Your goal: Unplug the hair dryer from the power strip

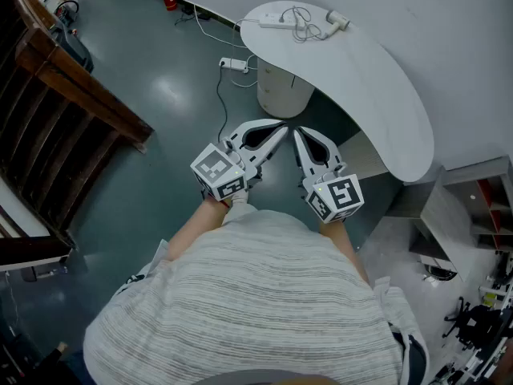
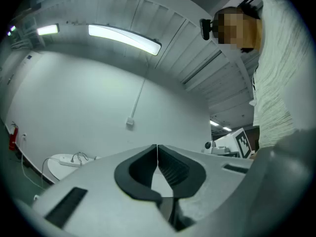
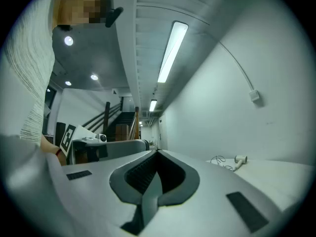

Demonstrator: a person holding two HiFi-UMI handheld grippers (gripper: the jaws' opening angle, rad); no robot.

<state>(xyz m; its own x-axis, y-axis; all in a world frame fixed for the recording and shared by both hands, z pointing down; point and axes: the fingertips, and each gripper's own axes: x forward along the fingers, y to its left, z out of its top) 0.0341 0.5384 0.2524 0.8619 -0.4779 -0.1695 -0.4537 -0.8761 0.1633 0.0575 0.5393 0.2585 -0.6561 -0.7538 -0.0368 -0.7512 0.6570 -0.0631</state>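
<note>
The hair dryer (image 1: 337,20) lies at the far end of the curved white desk (image 1: 377,87), just beside the power strip (image 1: 272,22), with its cord (image 1: 302,24) looped between them. Both are well apart from the person.

The left gripper (image 1: 276,131) and right gripper (image 1: 298,135) are held close to the body, each with its jaws pressed together on nothing.

The main risk I see is tugging the loose cord rather than the plug. That could drag the unheld power strip, or the hair dryer, over the desk's edge. A second strip (image 1: 234,64) on the floor (image 1: 160,95) could also be mistaken for the target.

No container shows on the desk.
</note>
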